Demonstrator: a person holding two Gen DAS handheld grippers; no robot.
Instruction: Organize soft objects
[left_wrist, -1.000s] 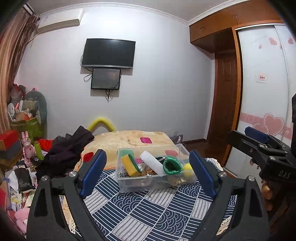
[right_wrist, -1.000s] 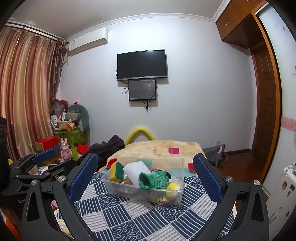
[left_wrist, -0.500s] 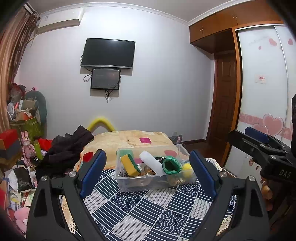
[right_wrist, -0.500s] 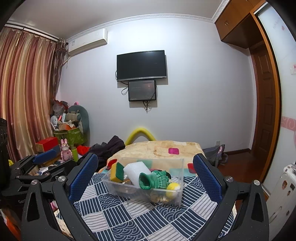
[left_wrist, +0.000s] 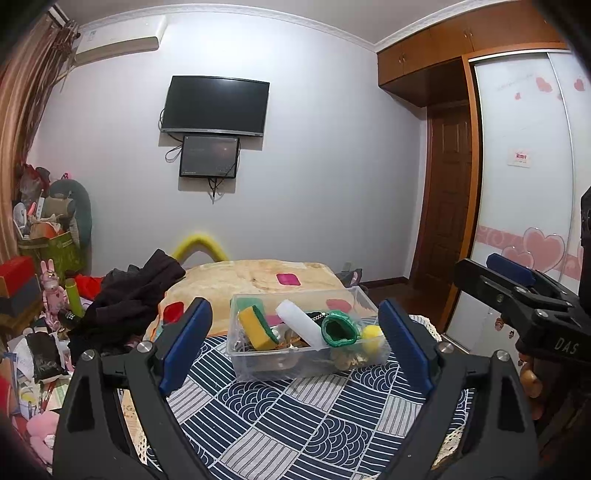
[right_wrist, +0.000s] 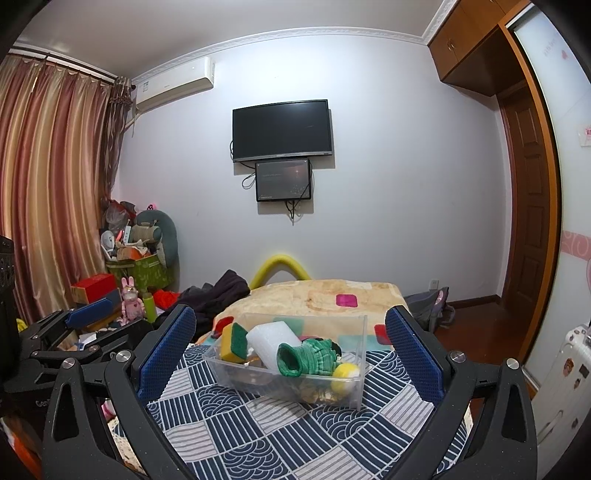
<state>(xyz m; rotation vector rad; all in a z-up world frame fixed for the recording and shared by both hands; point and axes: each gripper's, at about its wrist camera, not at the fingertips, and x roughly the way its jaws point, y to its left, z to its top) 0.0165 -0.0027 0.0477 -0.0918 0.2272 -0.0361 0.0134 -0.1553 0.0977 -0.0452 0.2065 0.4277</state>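
A clear plastic bin (left_wrist: 295, 369) (right_wrist: 347, 391) stands on a table with a blue patterned cloth (left_wrist: 280, 424) (right_wrist: 280, 435). In it lie a yellow-green sponge (left_wrist: 255, 326) (right_wrist: 233, 341), a white foam roll (left_wrist: 300, 325) (right_wrist: 271, 341), a green knitted piece (left_wrist: 339, 328) (right_wrist: 308, 358) and a yellow ball (left_wrist: 372, 334) (right_wrist: 345, 376). My left gripper (left_wrist: 295, 347) is open and empty, short of the bin. My right gripper (right_wrist: 290, 352) is open and empty, also short of the bin. Each gripper shows at the edge of the other's view.
A bed with a beige blanket (left_wrist: 258, 277) lies behind the table, with dark clothes (left_wrist: 129, 299) on its left. Boxes and toys (right_wrist: 125, 280) pile up at the left wall. A wardrobe (left_wrist: 524, 184) and a door (right_wrist: 528, 206) stand at the right.
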